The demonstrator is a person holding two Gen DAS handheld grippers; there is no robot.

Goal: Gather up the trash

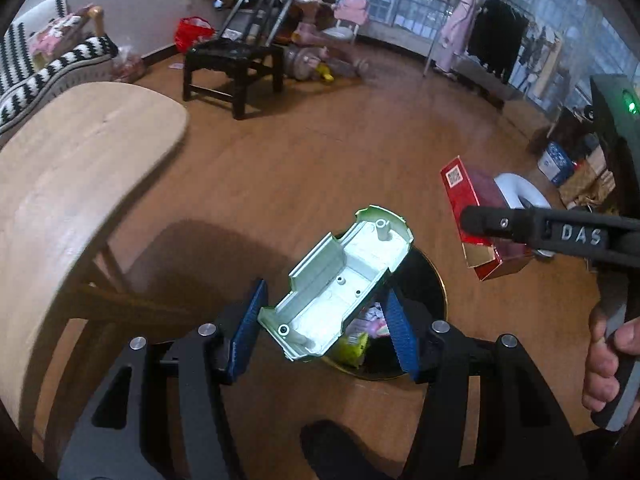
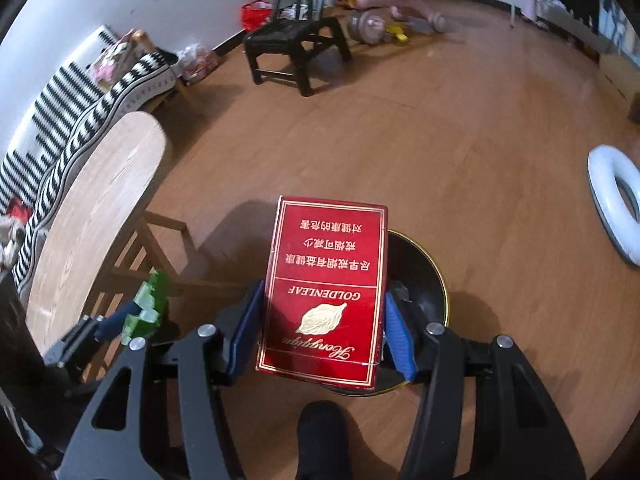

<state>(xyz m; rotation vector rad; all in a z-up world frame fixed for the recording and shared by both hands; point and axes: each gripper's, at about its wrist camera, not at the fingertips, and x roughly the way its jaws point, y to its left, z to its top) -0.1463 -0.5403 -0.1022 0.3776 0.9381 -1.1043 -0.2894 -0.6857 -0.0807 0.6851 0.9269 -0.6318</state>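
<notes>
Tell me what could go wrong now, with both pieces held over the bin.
The green plastic shell sits skewed in the left tool and overhangs the bin rim; it may fall onto the floor. The red carton in the right tool is nearly as wide as the opening and could catch on the rim.

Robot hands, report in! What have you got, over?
Left gripper holds green toy shell over bin. Right gripper clamps red box above it. Nothing blocking.
</notes>
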